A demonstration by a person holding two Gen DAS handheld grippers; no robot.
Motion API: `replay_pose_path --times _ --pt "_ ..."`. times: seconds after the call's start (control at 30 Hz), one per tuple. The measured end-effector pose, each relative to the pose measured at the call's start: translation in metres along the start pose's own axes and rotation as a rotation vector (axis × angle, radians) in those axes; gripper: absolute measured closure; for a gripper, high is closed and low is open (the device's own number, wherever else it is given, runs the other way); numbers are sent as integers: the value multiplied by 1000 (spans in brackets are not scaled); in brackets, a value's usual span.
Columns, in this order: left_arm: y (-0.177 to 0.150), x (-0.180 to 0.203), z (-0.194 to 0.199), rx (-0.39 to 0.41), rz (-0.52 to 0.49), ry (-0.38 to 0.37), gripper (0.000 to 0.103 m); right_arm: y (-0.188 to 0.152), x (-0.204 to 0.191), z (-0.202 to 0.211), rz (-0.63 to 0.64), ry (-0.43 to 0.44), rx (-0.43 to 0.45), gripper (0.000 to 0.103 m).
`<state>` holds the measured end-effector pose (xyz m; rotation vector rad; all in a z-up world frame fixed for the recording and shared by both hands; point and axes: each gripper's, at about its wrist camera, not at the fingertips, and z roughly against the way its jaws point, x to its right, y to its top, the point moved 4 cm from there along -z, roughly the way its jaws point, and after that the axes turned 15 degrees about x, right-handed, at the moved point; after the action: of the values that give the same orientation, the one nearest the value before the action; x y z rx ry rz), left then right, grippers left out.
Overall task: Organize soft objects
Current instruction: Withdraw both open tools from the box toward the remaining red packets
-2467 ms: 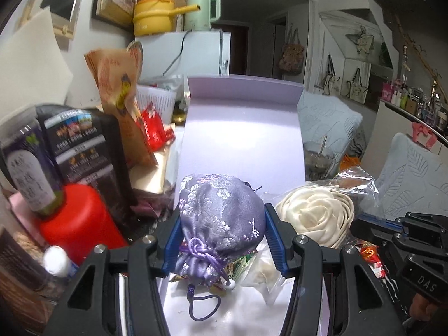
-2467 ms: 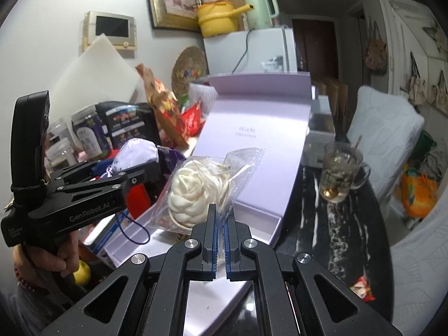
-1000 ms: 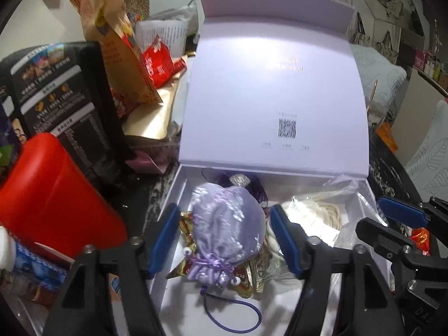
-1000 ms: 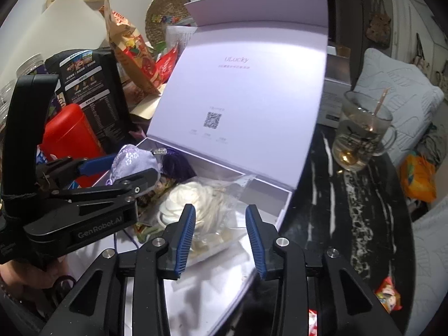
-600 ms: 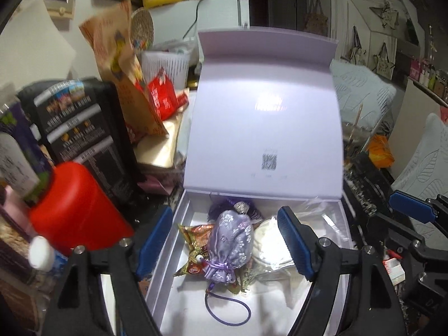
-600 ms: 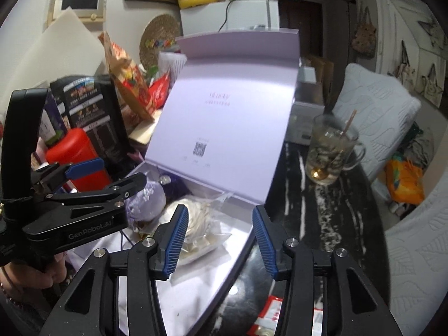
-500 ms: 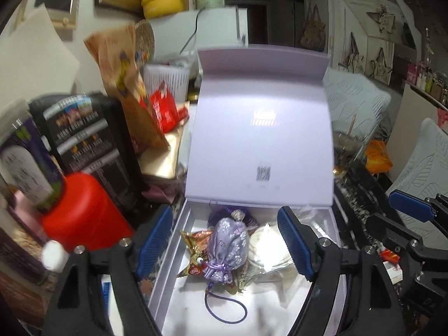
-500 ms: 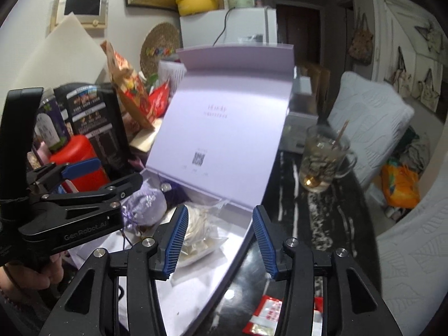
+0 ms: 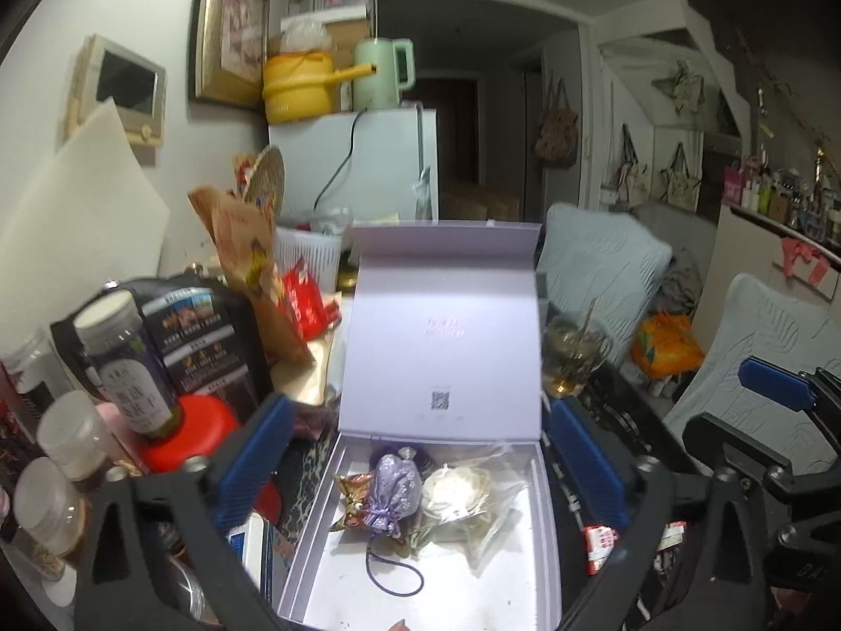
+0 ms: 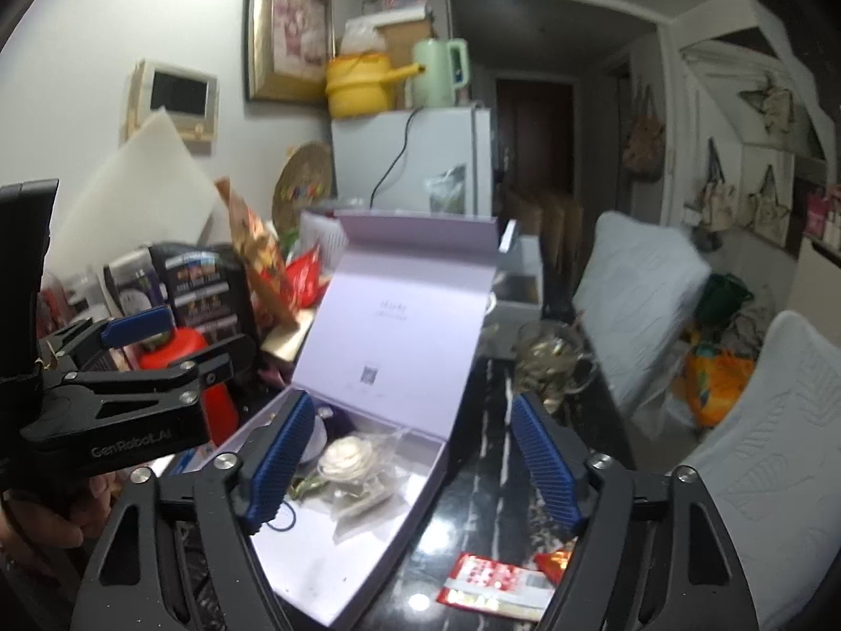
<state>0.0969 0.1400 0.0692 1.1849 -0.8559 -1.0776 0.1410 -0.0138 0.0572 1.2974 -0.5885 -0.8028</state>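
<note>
One lilac box (image 9: 546, 531) holds one purple pouch (image 9: 391, 486) and one bagged white flower (image 9: 457, 486), side by side; left tongs (image 9: 420, 468) and right tongs (image 10: 407, 460) gape empty.

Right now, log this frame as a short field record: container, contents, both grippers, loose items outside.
container: lilac gift box, lid upright and open
contents: purple drawstring pouch beside bagged white fabric rose, gold wrapper partly under the pouch
left gripper: open, empty, above the box
right gripper: open, empty
outside box: red-and-white packet on the dark tabletop, glass mug right of the lid
</note>
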Motion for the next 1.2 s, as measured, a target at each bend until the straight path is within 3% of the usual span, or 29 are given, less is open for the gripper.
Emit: replay_pose_path --times 0.33,0.57,0.67,1.2 --pt "13 27 45 43 -31 -72 1 12 7 60 0 -75 50 5" --pt "8 50 71 61 -59 -158 1 10 18 97 -29 -122 67 5" --pt "3 62 79 49 -53 -226 1 4 25 113 -35 -147 62 5" --pt "-42 132 79 -61 -73 -401 1 -41 70 168 -78 -294 3 5"
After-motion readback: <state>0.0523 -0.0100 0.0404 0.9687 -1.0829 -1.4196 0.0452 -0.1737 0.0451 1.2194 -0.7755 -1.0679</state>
